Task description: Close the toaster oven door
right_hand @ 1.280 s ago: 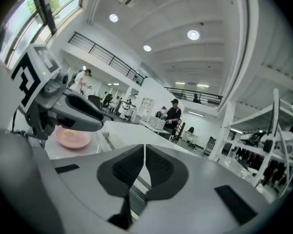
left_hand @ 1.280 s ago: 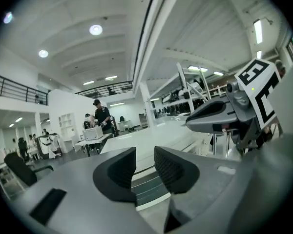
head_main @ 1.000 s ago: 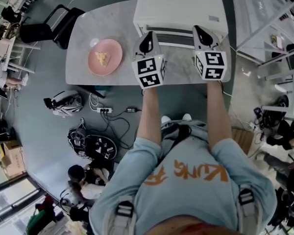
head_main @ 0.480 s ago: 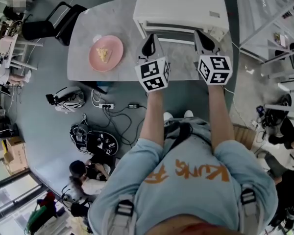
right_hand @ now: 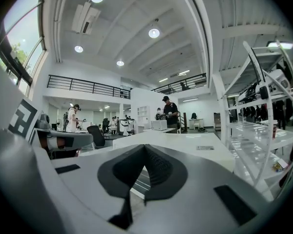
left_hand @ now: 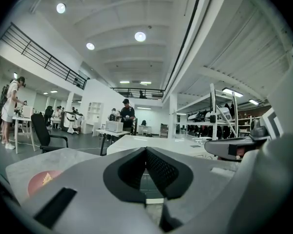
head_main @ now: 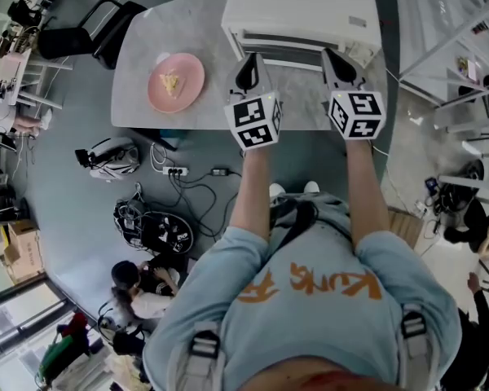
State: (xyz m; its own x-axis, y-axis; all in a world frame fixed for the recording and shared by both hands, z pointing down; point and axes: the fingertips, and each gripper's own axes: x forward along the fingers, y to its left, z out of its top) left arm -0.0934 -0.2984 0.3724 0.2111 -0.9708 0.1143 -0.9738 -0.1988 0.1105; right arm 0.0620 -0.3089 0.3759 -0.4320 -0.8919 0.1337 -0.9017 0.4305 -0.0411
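Head view gives us the grey bench [head_main: 147,55] from above, with the white toaster oven [head_main: 301,6] at its far side, front turned toward us; we cannot tell how its door stands. Both claws point at that front, close to it. The left claw [head_main: 246,63] and the right claw [head_main: 332,62] each have their jaws pressed together with nothing between them, as we see in their own views. Left of the oven and well apart from it, a pink plate [head_main: 187,98] holds one pale yellow piece of food [head_main: 171,81].
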